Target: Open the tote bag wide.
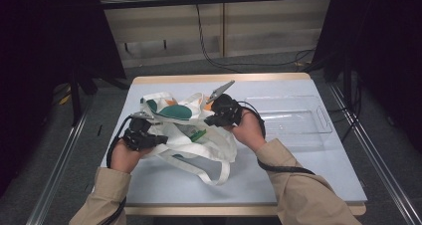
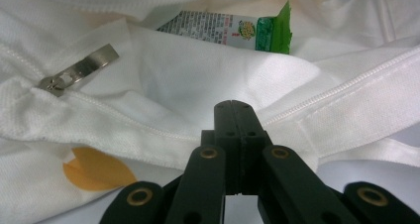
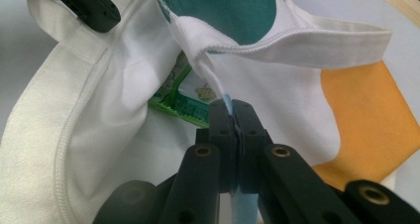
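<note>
scene: white tote bag (image 1: pixel 184 130) lies crumpled on a pale blue table (image 1: pixel 308 170), left of centre, handles trailing toward the near edge
bag print: teal patch (image 1: pixel 175 112) and orange patch on the fabric; orange shape also in the left gripper view, teal and orange in the right gripper view
bag contents: green snack packet (image 2: pixel 233 29) sits inside the open mouth, printed end and green sealed edge poking out; same packet seen in the right gripper view (image 3: pixel 185 105), just behind the pinched fabric
zipper: metal zipper pull (image 2: pixel 79 69) lies flat on the bag's edge, left of the left gripper's tips, apart from them
left gripper: (image 1: pixel 144 135) at the bag's left side, held level; jaws closed together, tips (image 2: pixel 233 107) pressed on a fold of the bag's rim by the zip line
right gripper: (image 1: pixel 219 113) at the bag's upper right edge; jaws closed tight (image 3: pixel 233 120), a thin strip of the white bag fabric clamped between the pads, pulled up taut into a peak
right grip detail: a light blue strip shows in the seam between the pads; cannot tell what it is
tray: clear plastic tray (image 1: pixel 323 120) on the table right of the bag, near the right hand, not touching the bag
other: black cables trail from both grippers along beige sleeves; left gripper also shows at top left of the right gripper view (image 3: pixel 84 6), on the bag's far rim
</note>
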Demonstrator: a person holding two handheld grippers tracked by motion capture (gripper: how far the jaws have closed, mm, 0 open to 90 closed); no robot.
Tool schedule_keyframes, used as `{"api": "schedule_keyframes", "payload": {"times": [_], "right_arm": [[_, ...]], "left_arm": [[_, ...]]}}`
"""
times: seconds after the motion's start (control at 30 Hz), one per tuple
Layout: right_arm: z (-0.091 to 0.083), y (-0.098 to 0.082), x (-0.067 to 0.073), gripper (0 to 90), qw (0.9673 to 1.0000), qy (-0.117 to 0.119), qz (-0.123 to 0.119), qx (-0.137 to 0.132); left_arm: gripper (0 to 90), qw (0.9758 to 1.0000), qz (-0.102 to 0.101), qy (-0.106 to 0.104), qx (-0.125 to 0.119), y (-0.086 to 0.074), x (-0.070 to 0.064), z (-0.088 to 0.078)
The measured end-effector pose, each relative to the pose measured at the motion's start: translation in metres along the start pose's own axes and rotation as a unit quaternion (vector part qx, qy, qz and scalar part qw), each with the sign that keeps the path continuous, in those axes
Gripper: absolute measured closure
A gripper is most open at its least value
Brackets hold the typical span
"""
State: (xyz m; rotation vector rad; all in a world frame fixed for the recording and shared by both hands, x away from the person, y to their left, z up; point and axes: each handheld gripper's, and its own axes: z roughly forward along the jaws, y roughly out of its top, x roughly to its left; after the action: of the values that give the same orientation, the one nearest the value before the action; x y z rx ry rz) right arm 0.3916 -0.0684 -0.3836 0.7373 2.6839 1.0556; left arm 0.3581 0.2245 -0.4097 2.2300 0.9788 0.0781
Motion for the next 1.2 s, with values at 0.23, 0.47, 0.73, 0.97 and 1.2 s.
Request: {"api": "schedule_keyframes", "payload": {"times": [0.23,0.47,0.73,0.97,1.2], "right_arm": [[0.0,0.006,-0.008,89.1,0.9999,-0.002,0.015,0.005],[0.002,0.018,-0.019,89.2,0.9994,-0.014,0.023,0.021],[0.004,0.023,-0.037,89.3,0.9978,-0.024,0.055,0.029],[0.004,0.021,-0.045,89.2,0.9967,-0.031,0.069,0.027],[0.003,0.02,-0.043,89.2,0.9971,-0.029,0.066,0.024]], "left_arm": [[90.0,1.0,0.002,0.003,-0.001,-0.001,-0.001,-0.001],[90.0,1.0,-0.007,0.001,-0.003,-0.005,0.005,-0.002],[90.0,0.9999,-0.002,0.008,0.011,-0.007,0.006,0.0],[90.0,0.9995,-0.006,0.029,0.007,-0.007,0.007,-0.003],[83.5,0.9987,-0.005,0.05,-0.009,-0.005,0.008,-0.007]]}}
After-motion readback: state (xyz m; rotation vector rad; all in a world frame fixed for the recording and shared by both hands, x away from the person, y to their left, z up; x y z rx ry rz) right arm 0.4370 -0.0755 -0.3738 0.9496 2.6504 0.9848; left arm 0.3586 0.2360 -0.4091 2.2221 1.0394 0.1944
